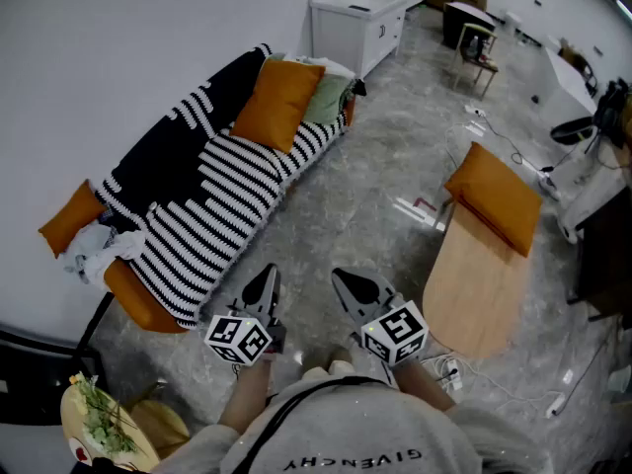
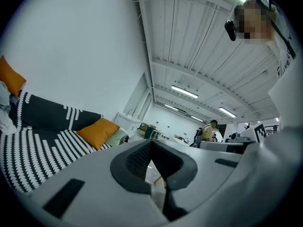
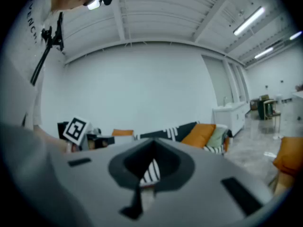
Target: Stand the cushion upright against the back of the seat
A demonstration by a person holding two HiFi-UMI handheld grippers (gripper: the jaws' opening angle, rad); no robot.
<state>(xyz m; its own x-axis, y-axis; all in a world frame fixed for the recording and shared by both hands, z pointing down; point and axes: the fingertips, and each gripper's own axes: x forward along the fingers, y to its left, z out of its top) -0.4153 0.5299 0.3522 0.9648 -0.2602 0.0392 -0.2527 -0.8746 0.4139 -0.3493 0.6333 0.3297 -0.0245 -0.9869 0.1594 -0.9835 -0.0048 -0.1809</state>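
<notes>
the left gripper [image 1: 265,286] and right gripper [image 1: 351,286] have their jaws shut tight, holding nothing. the orange cushion [image 1: 278,102] stands on the sofa [image 1: 138,306], far ahead of both jaws.

From my head camera I look steeply down past the left gripper [image 1: 265,282] and right gripper [image 1: 346,284] to the floor [image 1: 365,205], with the sofa [image 1: 217,196] ahead on the left. Each gripper camera sits low, facing roughly level along its jaws toward that sofa from well off. All three views share its orange cushion [image 1: 277,104] [image 2: 98,132] [image 3: 199,135].
</notes>
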